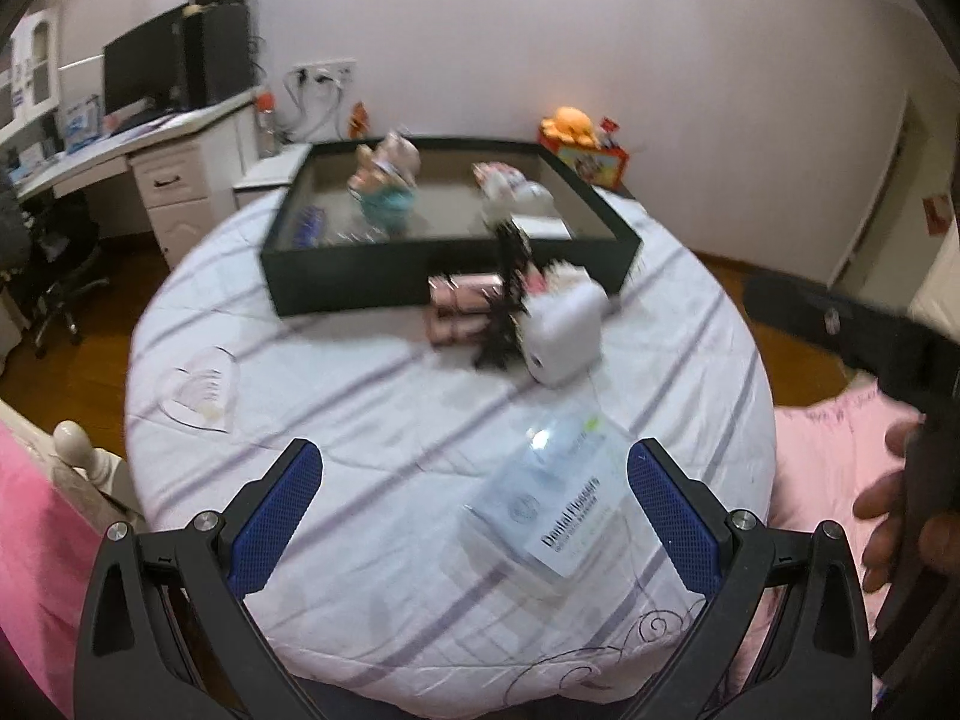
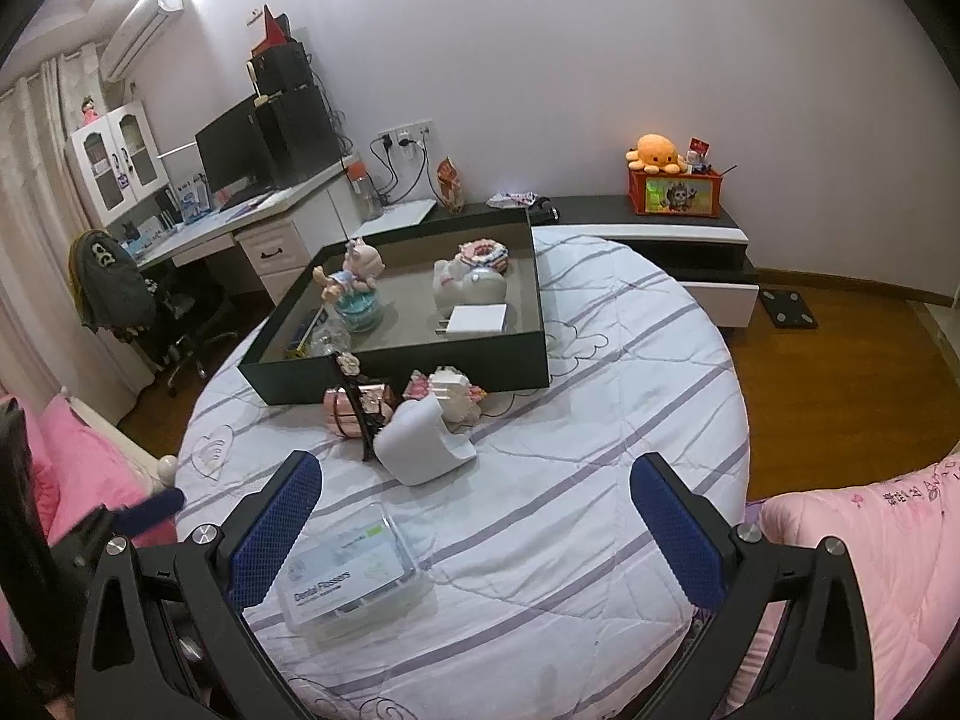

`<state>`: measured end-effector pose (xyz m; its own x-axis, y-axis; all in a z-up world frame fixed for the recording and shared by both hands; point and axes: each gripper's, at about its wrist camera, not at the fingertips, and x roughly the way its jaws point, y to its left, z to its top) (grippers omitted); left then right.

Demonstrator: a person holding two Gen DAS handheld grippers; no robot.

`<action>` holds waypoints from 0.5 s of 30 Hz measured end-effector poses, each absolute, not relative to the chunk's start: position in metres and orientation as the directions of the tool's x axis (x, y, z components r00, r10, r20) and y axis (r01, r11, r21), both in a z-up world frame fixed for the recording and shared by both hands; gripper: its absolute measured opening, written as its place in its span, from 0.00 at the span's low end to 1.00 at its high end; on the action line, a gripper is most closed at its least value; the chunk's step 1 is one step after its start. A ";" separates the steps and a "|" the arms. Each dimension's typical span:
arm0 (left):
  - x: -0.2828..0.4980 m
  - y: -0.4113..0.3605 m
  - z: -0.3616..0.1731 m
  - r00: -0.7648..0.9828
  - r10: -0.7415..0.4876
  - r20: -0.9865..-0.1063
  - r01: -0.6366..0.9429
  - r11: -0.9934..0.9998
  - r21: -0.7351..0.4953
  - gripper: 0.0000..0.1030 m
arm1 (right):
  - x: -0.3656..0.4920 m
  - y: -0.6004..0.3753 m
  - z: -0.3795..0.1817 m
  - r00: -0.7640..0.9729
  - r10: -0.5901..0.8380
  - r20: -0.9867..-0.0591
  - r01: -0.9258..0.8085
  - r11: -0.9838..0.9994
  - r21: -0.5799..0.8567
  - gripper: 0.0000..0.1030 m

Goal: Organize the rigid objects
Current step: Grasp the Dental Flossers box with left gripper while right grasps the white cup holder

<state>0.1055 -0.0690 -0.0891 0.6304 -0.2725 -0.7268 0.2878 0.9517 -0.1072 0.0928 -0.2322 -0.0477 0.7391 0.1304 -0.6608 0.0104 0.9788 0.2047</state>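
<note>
Left wrist view: your left gripper (image 1: 474, 516) stands wide open and holds nothing. The floss box (image 1: 543, 516) lies on the bed (image 1: 360, 360) between its fingers, nearer the right one, untouched. Risk: this view is blurred, which suggests motion; closing off-centre could push the clear box askew or make it slip from the pads. The gripper points forward and down, toward the tray (image 1: 360, 288).

Right wrist view: your right gripper (image 2: 474, 525) is also wide open and empty, held above the bed's near part. The box (image 2: 351, 570) sits just beside its left finger. The charger (image 2: 420, 441), the black tower (image 2: 360, 408) and the pink case (image 2: 348, 411) crowd the tray front (image 2: 420, 369); a careless sweep could topple the tower.
</note>
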 end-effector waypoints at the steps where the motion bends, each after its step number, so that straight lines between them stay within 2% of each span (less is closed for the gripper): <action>1: 0.106 -0.072 -0.092 0.623 -0.273 -0.733 0.293 0.950 -0.105 1.00 | 0.095 -0.232 -0.049 0.736 0.130 -0.664 0.011 0.979 0.203 1.00; 10: 0.120 -0.096 -0.126 0.556 -0.289 -0.779 0.321 0.940 -0.120 1.00 | 0.116 -0.233 -0.069 0.702 0.128 -0.700 0.013 0.981 0.193 1.00; 13: 0.123 -0.101 -0.137 0.526 -0.322 -0.787 0.326 0.931 -0.163 1.00 | 0.121 -0.238 -0.078 0.689 0.135 -0.712 0.019 0.979 0.205 1.00; 15: 0.125 -0.105 -0.145 0.519 -0.317 -0.794 0.316 0.934 -0.167 0.97 | 0.124 -0.241 -0.085 0.681 0.140 -0.718 0.020 0.977 0.210 1.00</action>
<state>0.1253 -0.1048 -0.1448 0.5187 -0.3172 -0.7940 0.3162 0.9340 -0.1666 0.1237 -0.2408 -0.0847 0.6814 0.1405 -0.7183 0.0202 0.9774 0.2103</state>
